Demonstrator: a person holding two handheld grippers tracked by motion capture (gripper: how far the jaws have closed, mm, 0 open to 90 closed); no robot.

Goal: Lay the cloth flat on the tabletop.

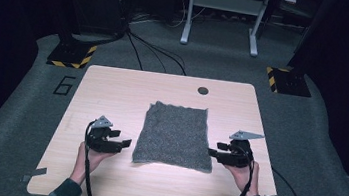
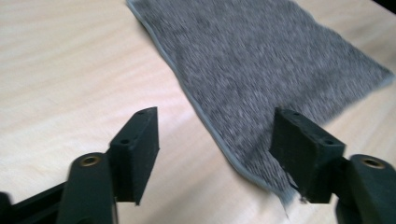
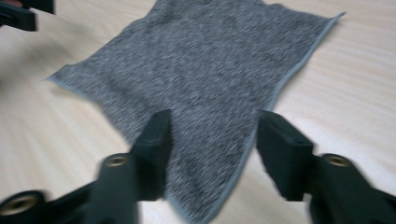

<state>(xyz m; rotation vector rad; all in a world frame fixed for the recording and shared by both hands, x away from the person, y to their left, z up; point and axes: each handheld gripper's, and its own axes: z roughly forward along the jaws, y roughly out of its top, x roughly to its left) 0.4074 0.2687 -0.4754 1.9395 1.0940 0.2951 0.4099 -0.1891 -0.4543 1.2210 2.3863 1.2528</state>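
Closest to me, my left gripper (image 2: 215, 140) has its two black jaws spread apart with nothing pinched between them. It sits just off the near left corner of the grey knit cloth (image 2: 261, 70); one pad overlaps that corner in its own view, but I cannot tell whether it touches the fabric. In the high view the left gripper (image 1: 124, 140) lies just beside the cloth's left edge, cradled in my left hand (image 1: 90, 157).

My right gripper (image 3: 212, 140) is parted too. The near right corner of the cloth (image 3: 205, 60) lies between and under its jaws, and the pads do not press on it. From above, the right gripper (image 1: 212, 149) is level with the cloth's near right corner, with my right hand (image 1: 243, 173) behind it.

Between the two grippers, the cloth (image 1: 175, 134) lies spread flat as a rough rectangle on the light wooden table (image 1: 113, 90), its hemmed edge showing all round. Beyond the cloth's far edge a small round cable hole (image 1: 203, 90) sits in the tabletop.
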